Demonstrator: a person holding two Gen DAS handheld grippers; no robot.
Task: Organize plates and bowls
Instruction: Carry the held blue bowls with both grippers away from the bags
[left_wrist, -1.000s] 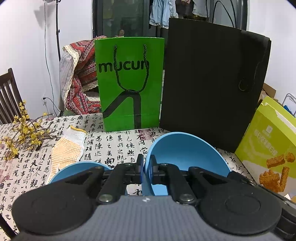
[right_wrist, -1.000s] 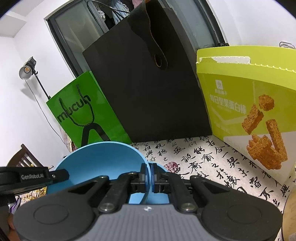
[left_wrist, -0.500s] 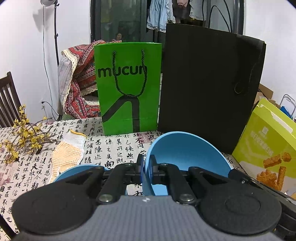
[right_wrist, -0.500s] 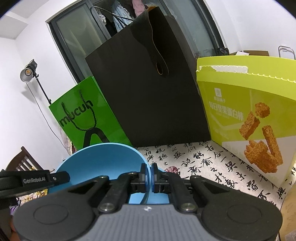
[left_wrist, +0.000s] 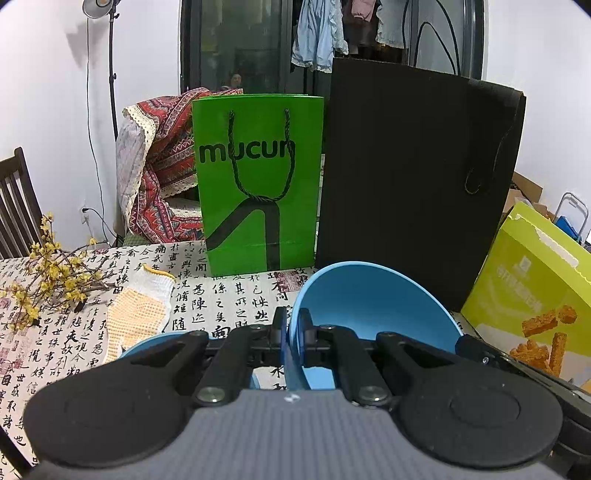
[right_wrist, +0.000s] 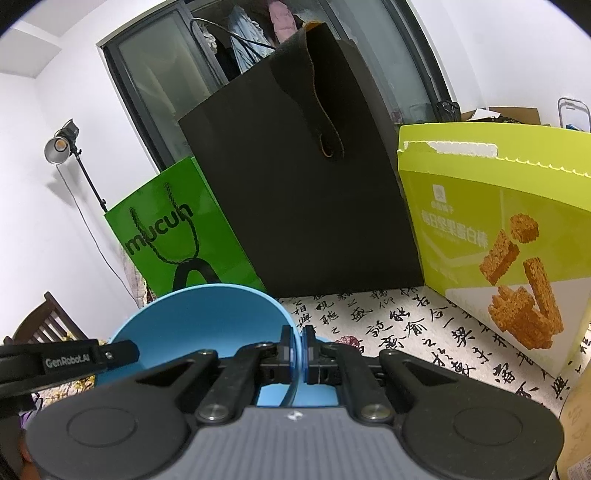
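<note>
A blue bowl (left_wrist: 369, 302) hangs tilted above the table, held from both sides. My left gripper (left_wrist: 291, 325) is shut on its left rim. In the right wrist view the same blue bowl (right_wrist: 207, 317) lies to the left, and my right gripper (right_wrist: 297, 341) is shut on its right rim. A finger of the other gripper shows at the opposite side in each view. A second blue dish (left_wrist: 144, 343) lies on the table below and to the left, mostly hidden behind my left gripper's body.
The table has a calligraphy-print cloth (left_wrist: 221, 295). At the back stand a green paper bag (left_wrist: 258, 184) and a tall black bag (left_wrist: 406, 177). A yellow-green snack box (left_wrist: 528, 280) is at right. A knitted glove (left_wrist: 140, 306) and flower twigs (left_wrist: 48, 277) lie at left.
Both grippers have risen and drawn back a little with the bowl; the bags and the box sit lower and smaller in view. Both grips are unchanged.
</note>
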